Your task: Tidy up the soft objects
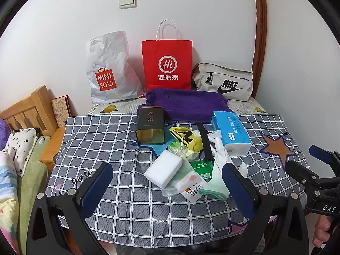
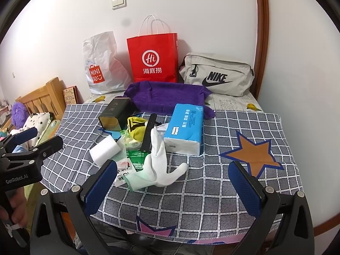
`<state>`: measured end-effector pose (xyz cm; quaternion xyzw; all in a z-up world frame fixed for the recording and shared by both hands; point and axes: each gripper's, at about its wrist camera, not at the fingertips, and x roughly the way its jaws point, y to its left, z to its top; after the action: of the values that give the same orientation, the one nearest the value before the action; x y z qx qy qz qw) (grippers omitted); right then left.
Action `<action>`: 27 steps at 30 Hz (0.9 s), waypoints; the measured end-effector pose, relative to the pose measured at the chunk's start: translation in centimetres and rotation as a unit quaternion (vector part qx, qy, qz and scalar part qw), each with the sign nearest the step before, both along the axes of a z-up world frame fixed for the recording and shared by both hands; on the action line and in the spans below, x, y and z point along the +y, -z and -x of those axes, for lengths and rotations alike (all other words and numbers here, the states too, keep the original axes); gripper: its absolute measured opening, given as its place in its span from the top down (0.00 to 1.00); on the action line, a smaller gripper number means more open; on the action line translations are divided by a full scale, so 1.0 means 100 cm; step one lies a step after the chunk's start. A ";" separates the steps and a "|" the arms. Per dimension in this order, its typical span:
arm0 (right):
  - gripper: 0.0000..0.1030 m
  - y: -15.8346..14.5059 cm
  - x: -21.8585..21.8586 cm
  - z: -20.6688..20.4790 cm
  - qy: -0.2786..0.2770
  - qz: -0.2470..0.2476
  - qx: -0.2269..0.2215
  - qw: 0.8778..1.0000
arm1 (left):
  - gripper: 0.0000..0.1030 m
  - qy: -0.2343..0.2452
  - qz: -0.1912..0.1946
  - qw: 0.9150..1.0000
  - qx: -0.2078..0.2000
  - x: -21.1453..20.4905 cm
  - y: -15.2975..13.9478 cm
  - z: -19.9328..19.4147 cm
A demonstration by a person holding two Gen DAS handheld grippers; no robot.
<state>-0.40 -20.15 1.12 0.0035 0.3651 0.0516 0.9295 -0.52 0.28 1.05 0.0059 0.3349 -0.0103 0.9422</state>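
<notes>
Two hand-held grippers hover low over the near edge of a table covered by a grey checked cloth (image 1: 106, 140). Along the wall, from left to right, stand a white MINISO bag (image 1: 108, 68), a red paper bag (image 1: 167, 63) and a grey Nike pouch (image 1: 225, 80), with a folded purple towel (image 1: 187, 104) lying just in front of them. At mid-table, a dark tin (image 1: 149, 125) lies on its side to the left of a small heap: a white sponge block (image 1: 163, 171), a yellow pouch (image 1: 187, 136), a black strap (image 1: 206, 142), green packets and a white glove (image 2: 161, 165). A blue tissue pack (image 1: 232, 132) lies to the right, touching the heap. The left gripper (image 1: 167, 182) has its fingers spread wide, holding nothing. The right gripper (image 2: 173, 187) is likewise spread apart and empty.
</notes>
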 end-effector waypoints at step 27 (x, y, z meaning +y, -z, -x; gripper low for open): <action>0.00 0.005 -0.003 -0.002 -0.002 -0.004 -0.001 1.000 | 0.00 0.008 0.004 1.000 0.021 0.013 0.024 -0.027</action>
<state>-0.22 -20.42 0.64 0.0069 0.3636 0.0550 0.9299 2.17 1.59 -1.33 0.0043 0.3547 -0.0193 0.9348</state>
